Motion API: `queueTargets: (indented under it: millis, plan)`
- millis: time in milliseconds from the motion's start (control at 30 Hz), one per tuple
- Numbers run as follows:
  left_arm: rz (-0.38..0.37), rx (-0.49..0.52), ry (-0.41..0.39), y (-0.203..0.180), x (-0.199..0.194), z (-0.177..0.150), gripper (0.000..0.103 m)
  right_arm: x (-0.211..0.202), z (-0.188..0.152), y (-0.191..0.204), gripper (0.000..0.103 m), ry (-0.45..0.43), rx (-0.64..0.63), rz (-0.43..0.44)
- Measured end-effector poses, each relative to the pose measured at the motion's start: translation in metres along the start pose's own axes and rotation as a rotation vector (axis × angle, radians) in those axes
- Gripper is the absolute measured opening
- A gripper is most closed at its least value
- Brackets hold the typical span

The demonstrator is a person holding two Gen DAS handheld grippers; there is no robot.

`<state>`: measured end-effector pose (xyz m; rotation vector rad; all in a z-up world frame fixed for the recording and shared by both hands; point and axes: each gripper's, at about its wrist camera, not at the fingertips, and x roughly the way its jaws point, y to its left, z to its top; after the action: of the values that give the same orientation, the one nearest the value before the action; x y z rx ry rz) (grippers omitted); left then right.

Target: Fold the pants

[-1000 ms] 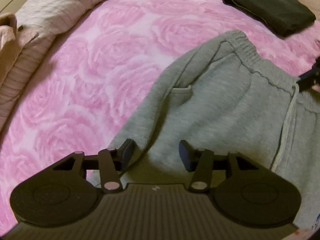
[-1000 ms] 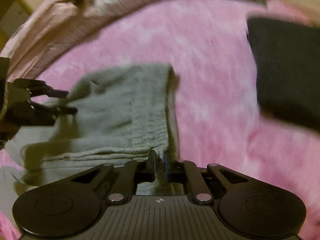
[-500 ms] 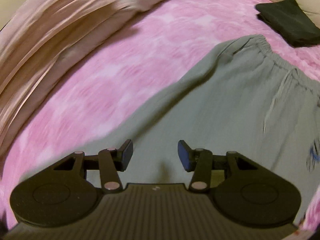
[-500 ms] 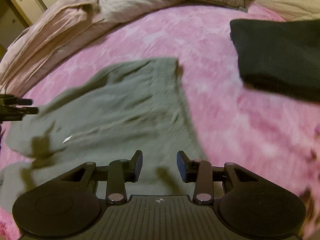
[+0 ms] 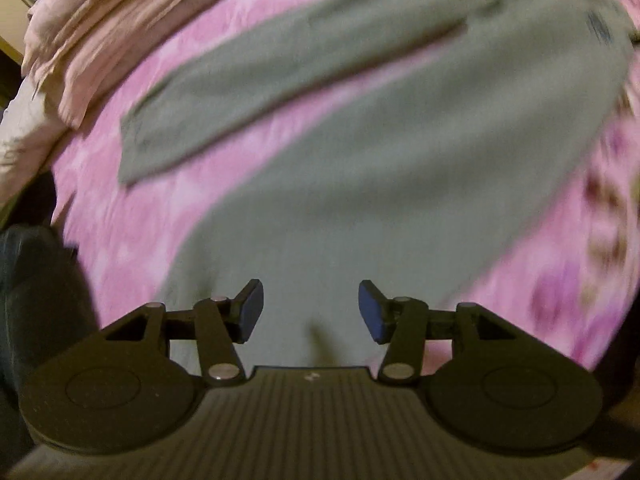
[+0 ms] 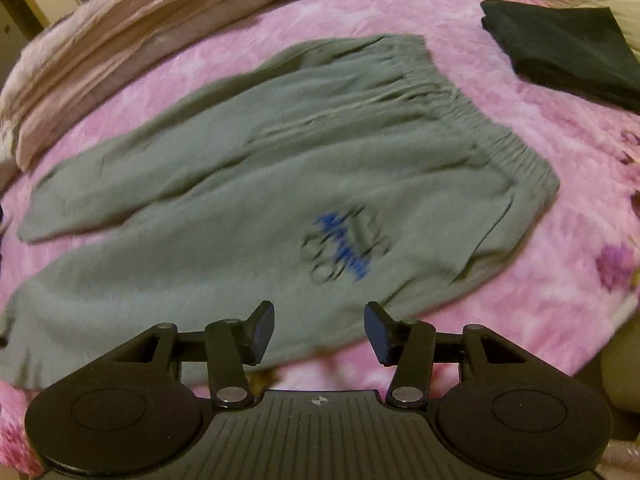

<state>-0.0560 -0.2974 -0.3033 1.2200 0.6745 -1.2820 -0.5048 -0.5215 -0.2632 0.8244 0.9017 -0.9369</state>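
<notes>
Grey sweatpants [image 6: 280, 168] lie spread flat on a pink rose-patterned bedspread [image 6: 540, 280], waistband to the right, both legs running left, a blue logo on the near hip. My right gripper [image 6: 319, 330] hovers open over the near edge of the pants, below the logo, holding nothing. In the left wrist view the same pants [image 5: 360, 160] appear blurred, the two legs split apart. My left gripper [image 5: 311, 310] is open above the near leg, with nothing between its fingers.
A folded black garment [image 6: 560, 48] lies at the far right of the bed. Crumpled pale pink bedding [image 6: 120, 40] is bunched along the far left side. A dark shape [image 5: 36, 300] sits at the bed's left edge in the left wrist view.
The right gripper let go of the waistband and opened. Both grippers pulled back, and the left one swung down toward the legs; the pants now lie spread out flat.
</notes>
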Motion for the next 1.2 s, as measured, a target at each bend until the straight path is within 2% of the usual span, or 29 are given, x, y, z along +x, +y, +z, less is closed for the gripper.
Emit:
queueTargets:
  millis: [100,200,300,400,467,500,567,700,833,900,1000,1033,1067,1100,1200]
  plan:
    - [0.046,0.105,0.020,-0.002,0.005,-0.056,0.048,0.002,-0.015,0.020,0.048,0.011,0.006,-0.027]
    - [0.091,0.193,0.023,-0.003,0.016,-0.089,0.048,0.006,-0.023,0.027,0.048,0.013,0.026,-0.042]
    - [0.160,0.281,0.005,-0.002,0.036,-0.106,0.047,0.013,-0.028,0.026,0.049,0.012,0.046,-0.077]
    - [0.205,0.359,-0.025,0.001,0.050,-0.109,0.044,0.017,-0.033,0.017,0.049,0.000,0.085,-0.112]
    - [0.224,0.403,-0.039,0.001,0.055,-0.105,0.031,0.018,-0.037,0.005,0.049,-0.014,0.124,-0.129]
    - [0.223,0.413,-0.034,0.002,0.057,-0.102,0.015,0.017,-0.038,-0.002,0.049,-0.017,0.145,-0.136]
    - [0.219,0.404,-0.028,0.006,0.055,-0.097,0.005,0.017,-0.038,-0.018,0.049,-0.031,0.202,-0.145]
    - [0.185,0.303,-0.001,0.018,0.040,-0.092,0.004,0.013,-0.032,-0.064,0.049,-0.112,0.353,-0.158]
    - [0.170,0.297,0.042,0.015,0.035,-0.086,0.004,0.012,-0.017,-0.114,0.049,-0.224,0.502,-0.154]
    - [0.172,0.284,0.064,0.013,0.036,-0.082,0.003,0.020,-0.009,-0.138,0.049,-0.272,0.547,-0.134]
    - [0.179,0.269,0.093,0.014,0.037,-0.075,0.003,0.039,-0.001,-0.164,0.049,-0.293,0.628,-0.073]
    - [0.178,0.263,0.101,0.014,0.035,-0.073,0.003,0.041,0.001,-0.168,0.047,-0.303,0.642,-0.061]
    - [0.174,0.255,0.111,0.015,0.032,-0.071,0.003,0.042,0.004,-0.172,0.038,-0.302,0.647,-0.058]
    - [0.170,0.245,0.118,0.015,0.029,-0.070,0.003,0.041,0.008,-0.175,0.004,-0.294,0.653,-0.048]
    - [0.156,0.237,0.119,0.013,0.009,-0.067,0.003,0.021,0.012,-0.176,0.004,-0.280,0.636,-0.065]
